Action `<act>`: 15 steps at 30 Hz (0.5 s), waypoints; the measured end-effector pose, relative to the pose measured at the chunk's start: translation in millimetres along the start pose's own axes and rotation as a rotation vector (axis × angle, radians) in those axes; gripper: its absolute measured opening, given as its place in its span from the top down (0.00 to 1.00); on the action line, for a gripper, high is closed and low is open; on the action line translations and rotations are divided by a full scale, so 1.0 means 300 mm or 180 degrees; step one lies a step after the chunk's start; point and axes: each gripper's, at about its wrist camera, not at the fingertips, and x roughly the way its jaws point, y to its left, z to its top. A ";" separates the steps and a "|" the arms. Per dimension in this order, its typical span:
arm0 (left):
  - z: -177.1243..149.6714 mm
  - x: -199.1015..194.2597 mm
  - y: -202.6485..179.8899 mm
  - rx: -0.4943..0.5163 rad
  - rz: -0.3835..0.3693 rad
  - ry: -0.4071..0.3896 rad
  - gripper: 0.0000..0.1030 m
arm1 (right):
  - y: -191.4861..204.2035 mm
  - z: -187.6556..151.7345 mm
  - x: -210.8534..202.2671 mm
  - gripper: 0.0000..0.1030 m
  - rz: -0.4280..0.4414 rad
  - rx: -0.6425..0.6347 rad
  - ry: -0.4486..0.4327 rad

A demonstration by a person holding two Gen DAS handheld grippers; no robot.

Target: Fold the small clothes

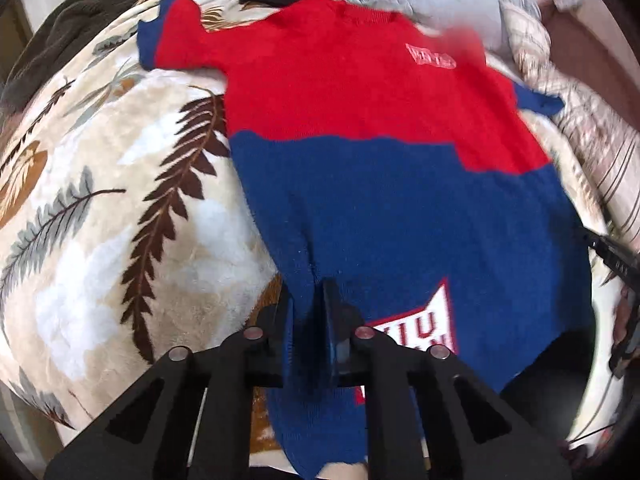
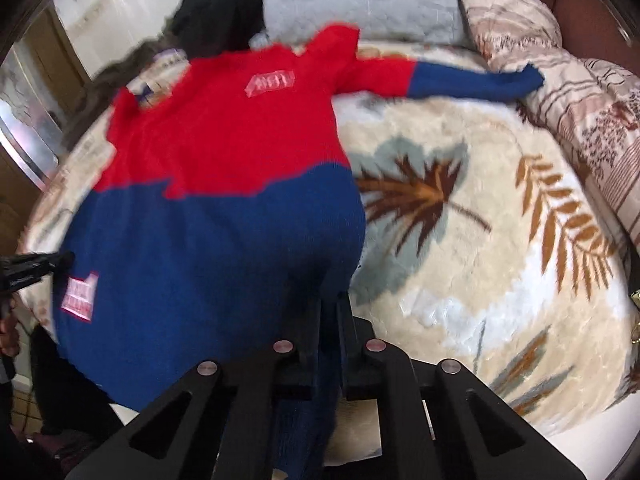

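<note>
bed (image 1: 100, 208): covered by a cream fleece blanket with brown and grey leaf print; it carries everything else
pillows: grey one (image 2: 360, 4) at the head of the bed, patterned beige one (image 2: 516, 24) to its right
dark clothing (image 2: 224, 12): black heap at the far edge, just beyond the sweater's collar
sweater (image 1: 360, 120): red top half, navy lower half, spread front-up on the blanket, collar away from the cameras, hem toward them; white chest label, red-and-white patch near the hem
sleeves: one (image 2: 460, 78) stretched out flat, red then navy, cuff touching the patterned pillow; the other (image 1: 172, 36) short in view, cuff navy
left gripper (image 1: 310, 320): jaws pressed together, pinching a fold of navy hem near the patch
right gripper (image 2: 330, 320): jaws pressed together, pinching the navy hem at the opposite bottom corner
</note>
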 end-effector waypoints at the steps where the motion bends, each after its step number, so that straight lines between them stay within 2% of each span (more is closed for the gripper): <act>1: 0.003 -0.014 0.013 -0.0058 -0.0060 -0.0008 0.90 | -0.018 0.012 -0.039 0.95 0.0060 0.0076 -0.0089; 3: 0.002 -0.027 0.028 -0.0113 -0.0085 -0.0009 0.92 | -0.041 0.015 -0.067 0.95 0.0084 0.0155 -0.0144; 5: -0.008 -0.011 0.035 -0.0095 0.0006 0.0033 0.94 | -0.053 0.004 -0.054 0.95 0.0040 0.0194 -0.0089; 8: -0.029 0.049 0.039 -0.0091 0.0131 0.0141 0.94 | -0.067 -0.023 0.041 0.95 -0.0066 0.0307 0.0179; 10: -0.035 0.045 0.033 -0.0062 0.0142 0.0092 0.93 | -0.078 -0.037 0.090 0.94 -0.0074 0.0386 0.0310; 13: -0.027 0.017 0.023 0.0046 0.0138 0.0064 0.93 | -0.085 -0.005 0.076 0.89 -0.0012 0.0403 0.0274; 15: 0.006 -0.006 0.023 0.0130 0.0132 0.0000 0.89 | -0.100 0.035 0.047 0.88 -0.0019 0.0404 0.0126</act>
